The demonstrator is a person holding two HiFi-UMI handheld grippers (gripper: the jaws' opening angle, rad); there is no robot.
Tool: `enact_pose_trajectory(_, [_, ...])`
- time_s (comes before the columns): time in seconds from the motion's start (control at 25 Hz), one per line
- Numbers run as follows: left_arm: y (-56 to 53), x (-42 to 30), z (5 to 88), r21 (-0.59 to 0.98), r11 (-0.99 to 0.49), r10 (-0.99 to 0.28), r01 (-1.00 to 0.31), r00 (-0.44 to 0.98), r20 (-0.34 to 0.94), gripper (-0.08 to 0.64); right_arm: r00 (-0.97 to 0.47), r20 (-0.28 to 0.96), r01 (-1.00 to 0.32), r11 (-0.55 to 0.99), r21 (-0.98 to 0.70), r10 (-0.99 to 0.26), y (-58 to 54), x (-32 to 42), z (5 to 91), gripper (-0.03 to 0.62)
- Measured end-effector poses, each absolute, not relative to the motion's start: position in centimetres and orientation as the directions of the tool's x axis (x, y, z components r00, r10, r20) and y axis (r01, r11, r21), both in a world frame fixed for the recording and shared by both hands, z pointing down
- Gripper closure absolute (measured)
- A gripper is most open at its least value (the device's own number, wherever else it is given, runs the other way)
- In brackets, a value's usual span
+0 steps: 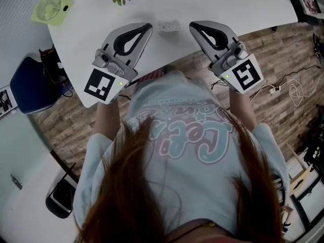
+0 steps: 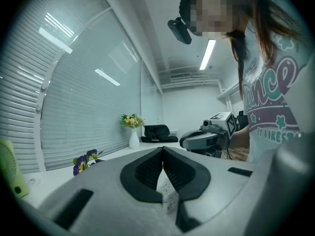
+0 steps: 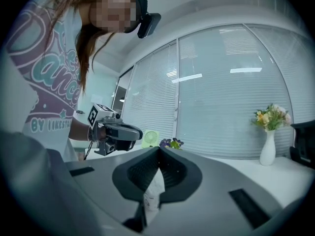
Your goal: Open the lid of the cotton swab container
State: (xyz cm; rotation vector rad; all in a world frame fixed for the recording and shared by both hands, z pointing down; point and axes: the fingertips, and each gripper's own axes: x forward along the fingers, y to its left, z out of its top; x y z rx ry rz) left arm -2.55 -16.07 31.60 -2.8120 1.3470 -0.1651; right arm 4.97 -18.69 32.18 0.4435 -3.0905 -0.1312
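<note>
Ready posture. The left gripper [image 1: 148,27] and right gripper [image 1: 193,26] hover level, each with jaws pressed together on nothing. The container [image 1: 168,26] stands between their tips, near the table's [image 1: 238,4] front edge. Flanking it probably lets one brace while the other lifts the lid, judged unopened.

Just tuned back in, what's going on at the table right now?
A person holds a gripper in each hand over the white table. The left gripper and right gripper are both shut and empty, tips pointing in toward the small cotton swab container standing between them. Neither seems to touch it. The container is too small in view to tell how its lid sits.
</note>
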Motion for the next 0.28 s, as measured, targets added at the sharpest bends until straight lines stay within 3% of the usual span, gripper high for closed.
enact_pose_trajectory(0.28, [-16.26,-2.69,31.87,-0.062,-0.623,-0.781,-0.780,0.617,0.096,0.551,-0.960,-0.009,-0.278,0.959,0.061,-0.278,-18.96,5.16,31.90,0.588])
